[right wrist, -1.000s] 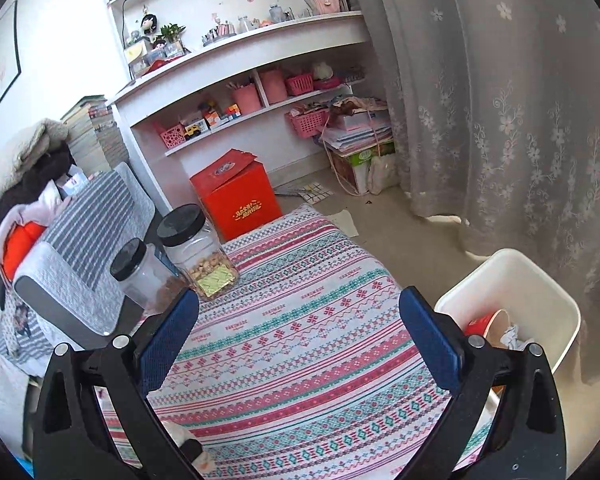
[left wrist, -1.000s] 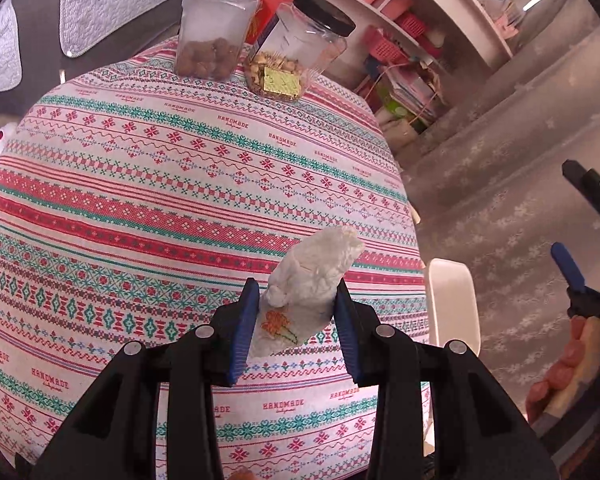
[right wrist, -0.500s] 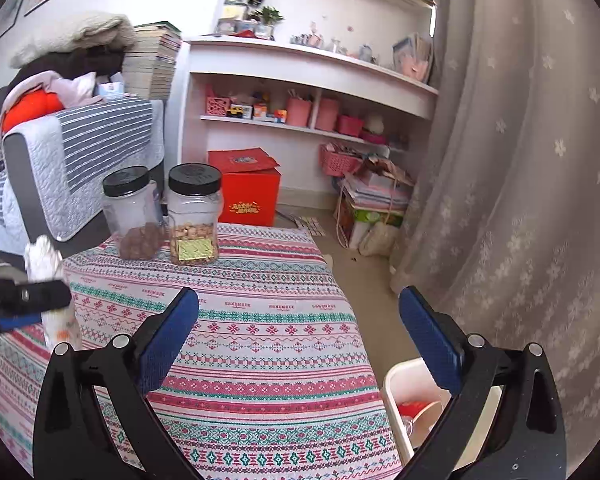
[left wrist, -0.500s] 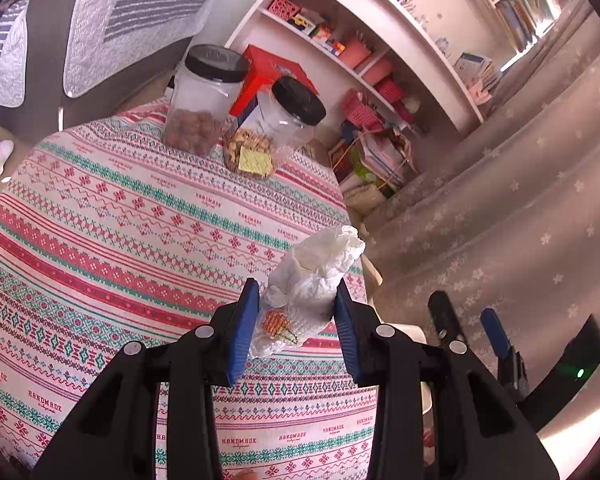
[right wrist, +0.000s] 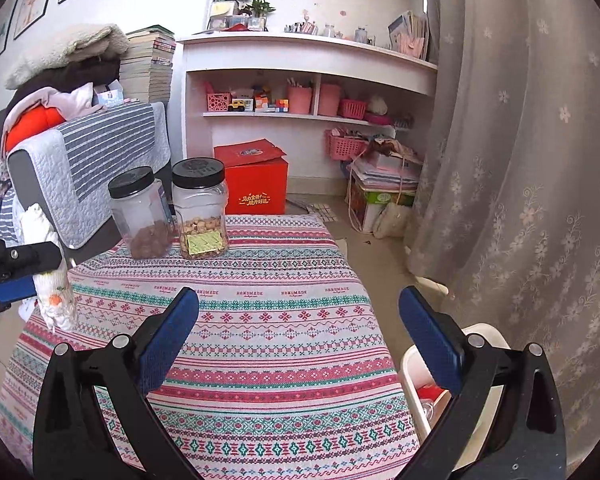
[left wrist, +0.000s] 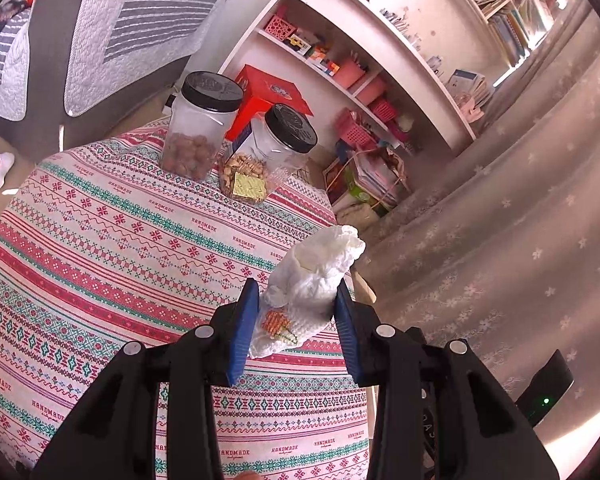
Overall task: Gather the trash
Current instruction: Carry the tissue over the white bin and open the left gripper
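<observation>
My left gripper (left wrist: 296, 320) is shut on a crumpled white paper napkin (left wrist: 312, 276) with an orange print and holds it in the air above the patterned tablecloth (left wrist: 120, 248). The napkin (right wrist: 52, 280) and the left gripper (right wrist: 16, 276) also show at the left edge of the right wrist view. My right gripper (right wrist: 300, 336) is open and empty above the table's near right part. A white trash bin (right wrist: 414, 376) with red trash inside stands on the floor by the table's right edge, partly hidden behind my right finger.
Two clear jars with black lids, one of brown snacks (left wrist: 196, 136) and one of nuts (left wrist: 260, 164), stand at the table's far edge. A grey sofa (right wrist: 80, 160), a red box (right wrist: 256, 184), white shelves (right wrist: 312, 92) and a curtain (right wrist: 520, 180) surround the table.
My left gripper has lifted and tilted up with the napkin, now facing the shelves. My right gripper has swung left and levelled out, so the bin has slid to the lower right.
</observation>
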### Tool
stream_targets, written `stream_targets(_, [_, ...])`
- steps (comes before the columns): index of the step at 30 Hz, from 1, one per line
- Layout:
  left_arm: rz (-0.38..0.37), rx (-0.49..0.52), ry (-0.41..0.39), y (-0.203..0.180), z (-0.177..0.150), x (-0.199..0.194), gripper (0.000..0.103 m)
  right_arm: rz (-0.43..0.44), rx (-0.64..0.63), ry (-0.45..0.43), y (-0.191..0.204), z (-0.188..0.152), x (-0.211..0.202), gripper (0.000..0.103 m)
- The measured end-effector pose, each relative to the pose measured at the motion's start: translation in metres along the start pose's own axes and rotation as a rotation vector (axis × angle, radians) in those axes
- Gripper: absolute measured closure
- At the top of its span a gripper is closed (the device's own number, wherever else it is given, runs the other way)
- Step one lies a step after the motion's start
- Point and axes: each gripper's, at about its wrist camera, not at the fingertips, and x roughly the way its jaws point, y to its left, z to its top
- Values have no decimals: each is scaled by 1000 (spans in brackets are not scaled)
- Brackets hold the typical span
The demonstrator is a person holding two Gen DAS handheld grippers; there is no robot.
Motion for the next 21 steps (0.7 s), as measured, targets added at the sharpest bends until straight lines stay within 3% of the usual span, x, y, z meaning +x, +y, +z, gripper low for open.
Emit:
stream_targets(12, [-10, 60, 46, -33, -22, 27, 65, -91, 70, -17, -43, 7, -10, 7])
stream_targets(17, [-29, 113, 55, -59, -33, 35, 65, -168, 176, -34, -86, 13, -21, 7])
stream_targets(21, [-32, 192, 86, -89, -45, 46, 65, -242, 291, -77, -144, 21, -33, 7])
